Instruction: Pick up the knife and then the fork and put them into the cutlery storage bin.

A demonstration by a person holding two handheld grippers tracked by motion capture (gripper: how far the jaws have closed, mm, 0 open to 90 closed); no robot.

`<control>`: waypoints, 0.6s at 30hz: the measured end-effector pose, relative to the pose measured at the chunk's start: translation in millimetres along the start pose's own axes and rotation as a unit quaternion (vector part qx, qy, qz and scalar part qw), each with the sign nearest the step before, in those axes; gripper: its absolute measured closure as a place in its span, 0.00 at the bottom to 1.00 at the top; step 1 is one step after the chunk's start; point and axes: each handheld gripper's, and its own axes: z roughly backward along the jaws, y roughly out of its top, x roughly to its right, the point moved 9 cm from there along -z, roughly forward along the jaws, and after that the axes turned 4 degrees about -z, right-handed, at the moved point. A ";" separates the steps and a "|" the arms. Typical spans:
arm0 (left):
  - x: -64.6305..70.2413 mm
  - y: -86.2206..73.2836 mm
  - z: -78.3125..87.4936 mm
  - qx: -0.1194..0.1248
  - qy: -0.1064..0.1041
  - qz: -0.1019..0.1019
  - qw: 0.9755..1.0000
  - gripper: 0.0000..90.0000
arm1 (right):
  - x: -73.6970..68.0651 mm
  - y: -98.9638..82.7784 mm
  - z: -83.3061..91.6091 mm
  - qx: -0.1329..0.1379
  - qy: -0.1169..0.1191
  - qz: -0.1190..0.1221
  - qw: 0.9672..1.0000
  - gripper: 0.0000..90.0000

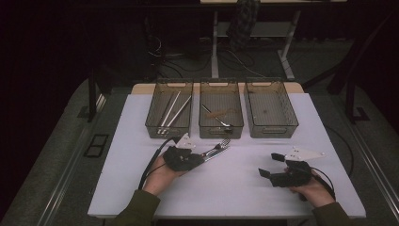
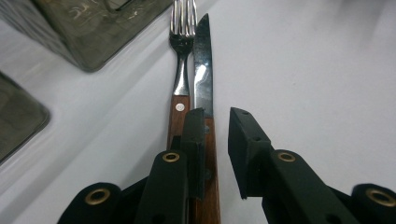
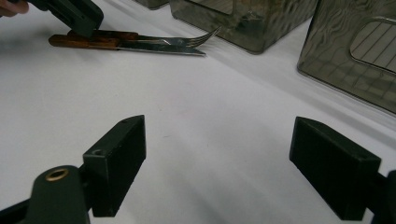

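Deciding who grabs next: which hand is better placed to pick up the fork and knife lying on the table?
Left, probably. The left tongs sit right over the wooden handles of the fork and knife, slightly open, nothing gripped. The right tongs rest wide open on bare table, well off to the side.

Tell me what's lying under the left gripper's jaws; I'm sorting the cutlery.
Under the left gripper lie a fork and a knife, side by side on the white table. Both have wooden handles, whose rear ends the jaws cover.
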 end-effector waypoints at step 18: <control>3.1 -2.8 -17.0 -0.010 0.007 -0.029 1.000 0.81 | -0.5 0.0 -1.2 -0.002 0.002 0.002 1.000 0.20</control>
